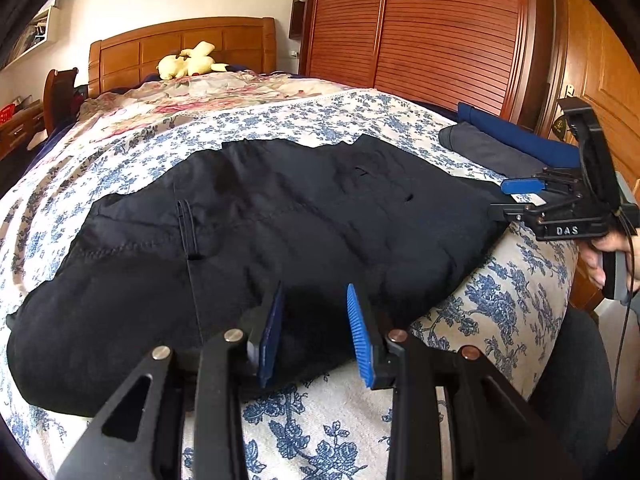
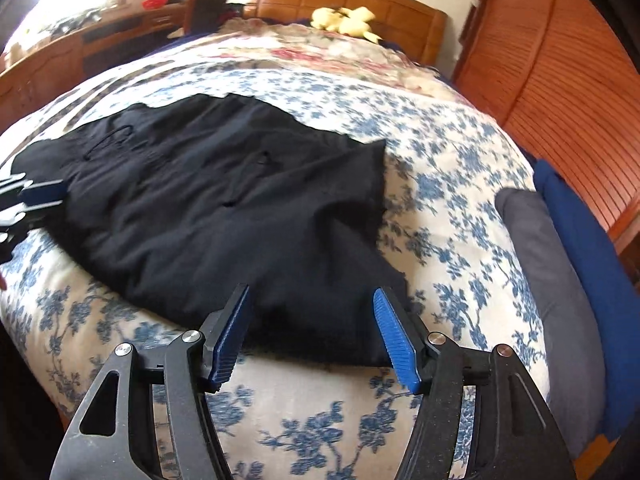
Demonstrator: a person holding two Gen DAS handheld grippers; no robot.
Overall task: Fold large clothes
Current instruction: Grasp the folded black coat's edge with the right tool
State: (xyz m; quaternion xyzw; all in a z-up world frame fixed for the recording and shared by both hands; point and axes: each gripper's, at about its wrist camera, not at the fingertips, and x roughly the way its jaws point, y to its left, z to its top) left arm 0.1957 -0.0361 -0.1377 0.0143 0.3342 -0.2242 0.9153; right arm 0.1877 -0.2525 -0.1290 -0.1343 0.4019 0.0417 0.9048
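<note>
A large black garment [image 1: 280,220] [image 2: 224,208] lies spread flat across the blue-flowered bedspread [image 1: 492,304] [image 2: 440,168]. My left gripper [image 1: 314,332] is narrowly closed on the garment's near edge, with dark fabric bunched between its blue pads. In the right wrist view the left gripper [image 2: 36,200] shows at the garment's left end. My right gripper [image 2: 312,332] stands open just above the garment's near right edge, and nothing is pinched between its pads. In the left wrist view the right gripper [image 1: 508,200] shows from the side at the garment's right corner, held by a hand [image 1: 604,256].
A folded grey garment [image 2: 548,264] and a folded blue one [image 2: 588,232] lie at the bed's right edge. A yellow plush toy [image 1: 188,62] sits by the wooden headboard [image 1: 180,40]. Slatted wardrobe doors [image 1: 440,32] stand on the right, and a desk [image 2: 60,52] on the left.
</note>
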